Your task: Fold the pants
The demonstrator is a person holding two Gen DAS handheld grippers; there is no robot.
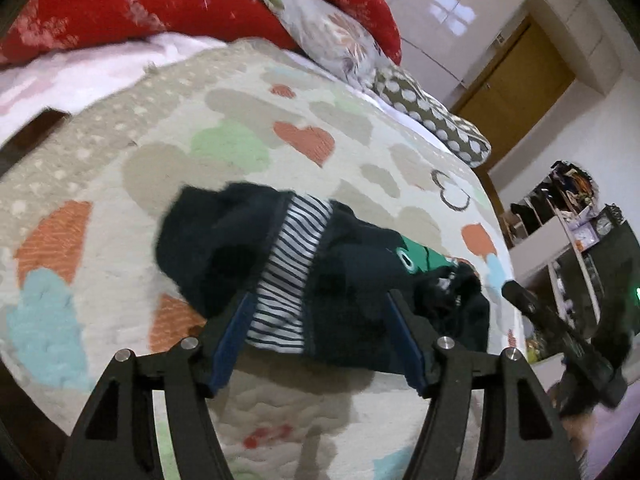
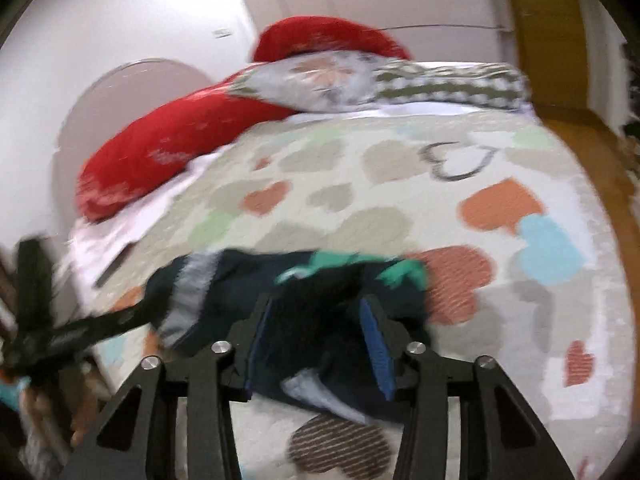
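Observation:
The pants [image 1: 348,280] are dark navy with a black-and-white striped side panel and green trim, lying bunched on the heart-patterned bedspread [image 1: 240,120]. My left gripper [image 1: 320,300] is open, its blue-padded fingers [image 1: 234,336] over the near edge of the bundle, straddling the striped panel. In the right wrist view the pants [image 2: 320,280] are blurred. My right gripper [image 2: 320,312] is open, its fingers either side of the dark fabric. The right gripper also shows in the left wrist view [image 1: 560,328] at the far right.
Red pillows [image 1: 140,4], a floral pillow [image 1: 332,36] and a polka-dot pillow [image 1: 432,116] lie at the bed's head. A wooden door [image 1: 520,92] and cluttered shelves [image 1: 572,240] stand to the right. The bed's edge is just below the grippers.

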